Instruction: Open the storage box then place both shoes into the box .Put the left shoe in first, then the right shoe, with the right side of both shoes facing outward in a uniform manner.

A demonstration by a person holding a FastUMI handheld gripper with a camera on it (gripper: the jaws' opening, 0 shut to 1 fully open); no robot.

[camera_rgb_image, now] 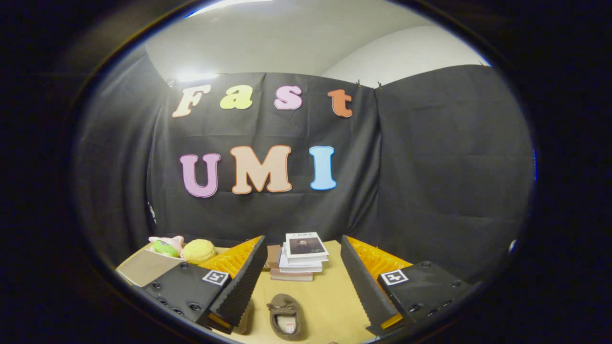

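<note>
My gripper [302, 260] is held above the wooden table [330, 301], fingers spread wide apart with nothing between them. A brown slipper-like shoe [286, 316] lies on the table below and between the fingers, its opening facing up. A second brown shoe [246, 319] peeks out beside it, mostly hidden under the left finger [239, 282]. The right finger [366, 282] stands apart from both shoes.
A stack of books [302, 255] sits on the table beyond the fingers. At the far left lie a brown cardboard piece [143, 266], a yellow plush [199, 250] and a pink-and-green plush [166, 245]. Black cloth walls close the booth behind.
</note>
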